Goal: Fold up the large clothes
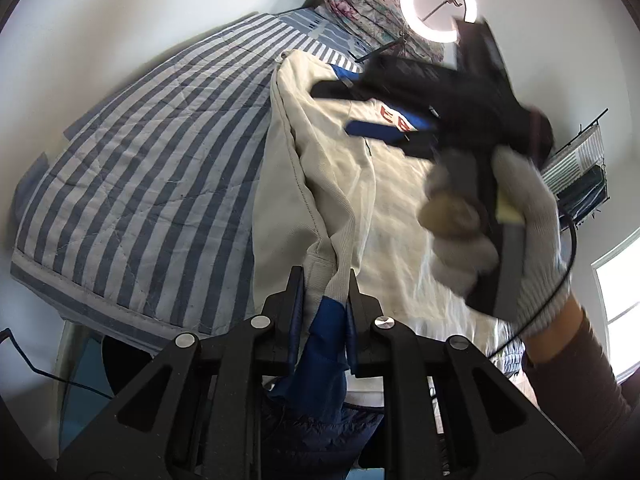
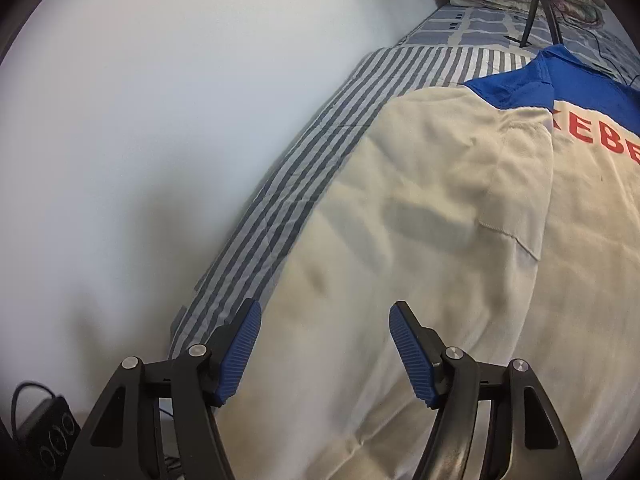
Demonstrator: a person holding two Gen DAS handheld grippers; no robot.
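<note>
Fabric of the large cream jacket with blue collar and red lettering (image 1: 352,216) is lying pinched in the left gripper (image 1: 323,280), jaws nearly shut on a cream-and-blue fold above the blue-and-white striped quilt (image 1: 132,184). Right view: the right gripper (image 2: 325,320) is hovering wide open, holding nothing, over the jacket (image 2: 420,240) spread across the bed.

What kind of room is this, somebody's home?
Most likely a bedroom at home: a bed with a blue-and-white striped quilt, a rolled floral blanket at its far end, and a cream-and-blue jacket spread on it. A ring light suggests filming.
</note>
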